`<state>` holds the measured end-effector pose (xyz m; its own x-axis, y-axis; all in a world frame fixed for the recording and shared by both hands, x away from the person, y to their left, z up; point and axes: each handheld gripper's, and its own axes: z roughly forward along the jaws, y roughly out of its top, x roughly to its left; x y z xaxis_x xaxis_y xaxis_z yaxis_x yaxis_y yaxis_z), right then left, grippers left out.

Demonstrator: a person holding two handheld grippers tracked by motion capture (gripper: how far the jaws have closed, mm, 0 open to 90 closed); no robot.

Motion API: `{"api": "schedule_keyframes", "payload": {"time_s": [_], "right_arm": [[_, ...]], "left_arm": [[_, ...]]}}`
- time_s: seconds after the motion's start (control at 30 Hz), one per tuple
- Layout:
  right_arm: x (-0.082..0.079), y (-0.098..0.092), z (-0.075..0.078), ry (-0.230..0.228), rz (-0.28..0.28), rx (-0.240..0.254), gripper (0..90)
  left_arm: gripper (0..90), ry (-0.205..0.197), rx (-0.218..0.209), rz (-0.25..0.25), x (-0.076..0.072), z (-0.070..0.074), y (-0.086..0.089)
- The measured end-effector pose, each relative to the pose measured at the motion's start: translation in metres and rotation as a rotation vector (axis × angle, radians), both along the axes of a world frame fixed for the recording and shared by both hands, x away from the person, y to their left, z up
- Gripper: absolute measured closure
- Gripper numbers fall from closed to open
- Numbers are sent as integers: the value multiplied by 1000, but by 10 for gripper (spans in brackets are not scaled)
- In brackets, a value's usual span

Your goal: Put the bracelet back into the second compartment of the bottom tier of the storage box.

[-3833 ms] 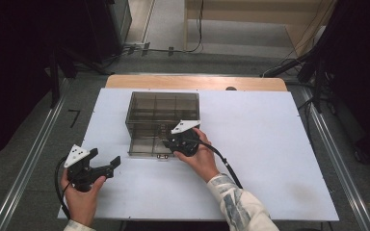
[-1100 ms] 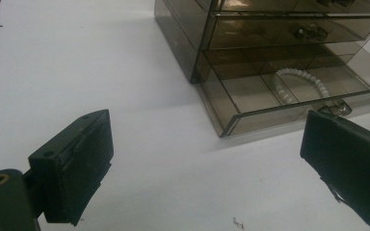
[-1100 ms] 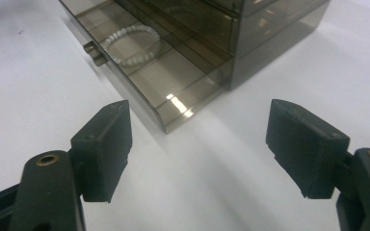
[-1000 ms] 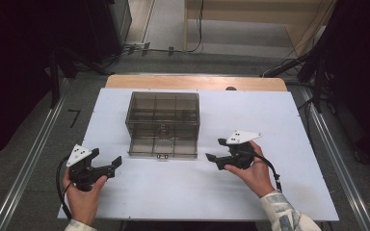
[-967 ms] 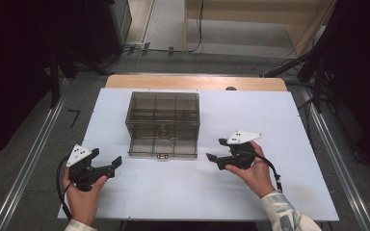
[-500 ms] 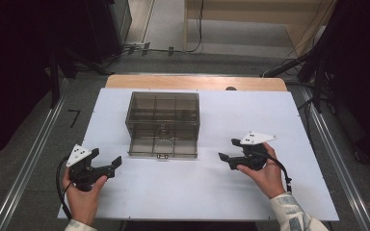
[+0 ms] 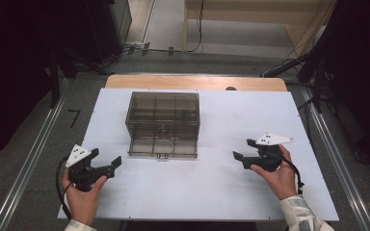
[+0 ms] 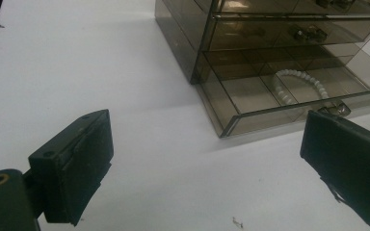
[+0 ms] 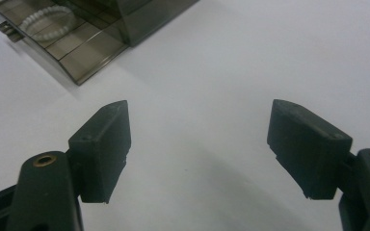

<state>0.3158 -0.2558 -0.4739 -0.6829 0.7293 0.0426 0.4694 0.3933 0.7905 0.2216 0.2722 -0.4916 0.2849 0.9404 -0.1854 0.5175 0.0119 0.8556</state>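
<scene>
Nearest, at 7 o'clock on the table (image 7: 212, 192), the left gripper (image 7: 107, 167) rests with jaws spread wide and empty; at 4 o'clock the right gripper (image 7: 241, 158) sits the same, wide and holding nothing. Both lie well apart from the box (image 7: 163, 124) at 12 o'clock. Its bottom drawer (image 8: 250, 113) stands pulled out with a bead bracelet (image 8: 298, 86) inside. Likely risk: the light box may skid or tip if a jaw pushes the drawer off-centre, or catches the small latch. The box is smoky clear plastic with stacked, divided drawers.
</scene>
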Motion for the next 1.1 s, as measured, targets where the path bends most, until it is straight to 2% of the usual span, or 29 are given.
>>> {"api": "schedule_keyframes", "payload": {"time_s": [0.63,1.1], "right_arm": [[-9,-42,-2,-16,-121,-33,218],[-18,-71,-1,-28,-191,-18,217]], "left_arm": [[51,0,0,1,0,0,0],[51,0,-1,2,-1,0,0]]}}
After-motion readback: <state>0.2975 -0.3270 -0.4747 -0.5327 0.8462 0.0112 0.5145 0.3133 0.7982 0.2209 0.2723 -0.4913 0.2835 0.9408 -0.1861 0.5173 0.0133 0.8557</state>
